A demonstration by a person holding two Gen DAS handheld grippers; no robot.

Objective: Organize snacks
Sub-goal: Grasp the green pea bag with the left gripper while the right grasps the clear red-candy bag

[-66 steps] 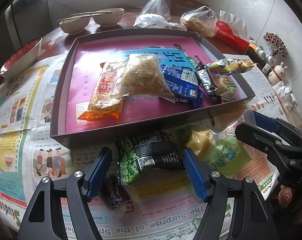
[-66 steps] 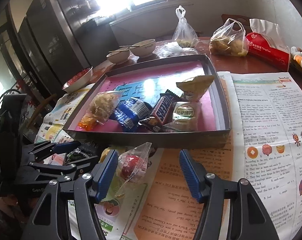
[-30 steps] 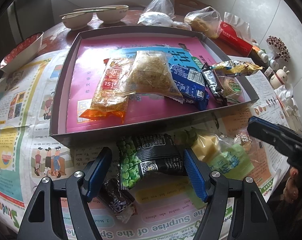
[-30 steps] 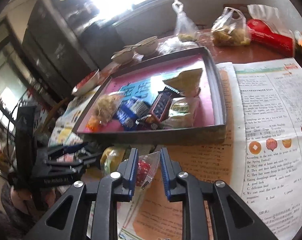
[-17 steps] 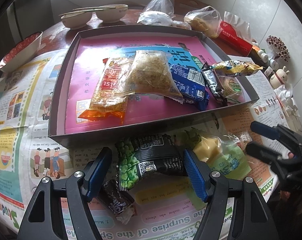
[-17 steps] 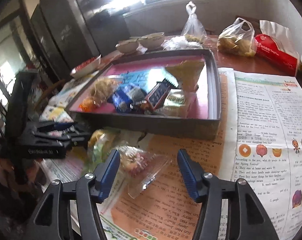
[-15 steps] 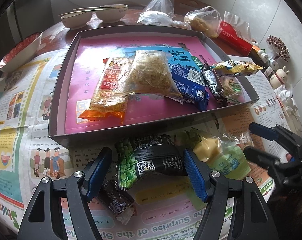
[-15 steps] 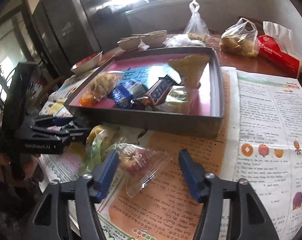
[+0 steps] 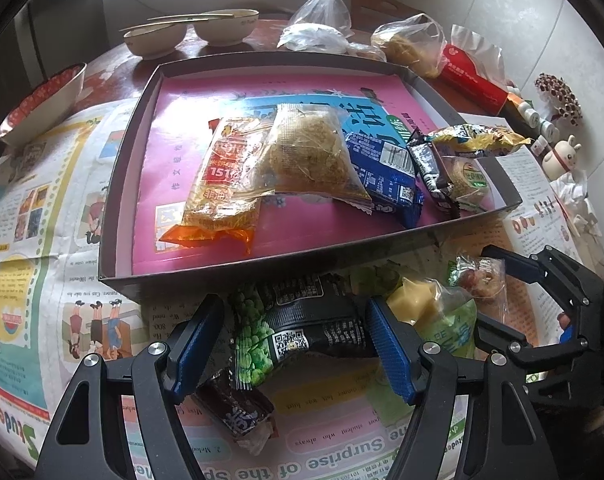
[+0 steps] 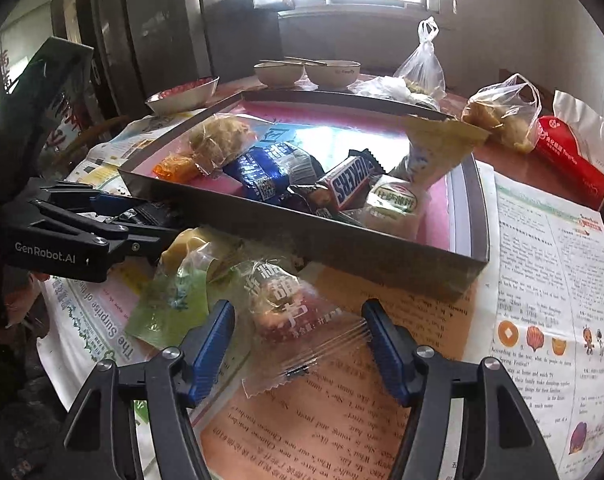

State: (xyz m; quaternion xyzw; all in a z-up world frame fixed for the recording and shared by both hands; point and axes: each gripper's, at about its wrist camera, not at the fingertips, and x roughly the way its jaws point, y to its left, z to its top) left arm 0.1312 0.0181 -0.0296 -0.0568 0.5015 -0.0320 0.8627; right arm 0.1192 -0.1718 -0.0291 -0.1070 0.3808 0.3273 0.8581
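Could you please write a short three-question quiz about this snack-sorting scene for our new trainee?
1. True or false: the Snickers bar lies inside the tray.
2. Which snack sits between the fingers of the left gripper? A) green pea packet B) orange packet C) blue packet
3. Is the right gripper pressing on the clear-wrapped snack?

Key: 1 true; 2 A; 3 no, it is open.

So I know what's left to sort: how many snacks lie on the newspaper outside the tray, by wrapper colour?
Black-and-green packet: 1
Dark brown bar: 1
Yellow-green packet: 1
Clear packet: 1
Total: 4
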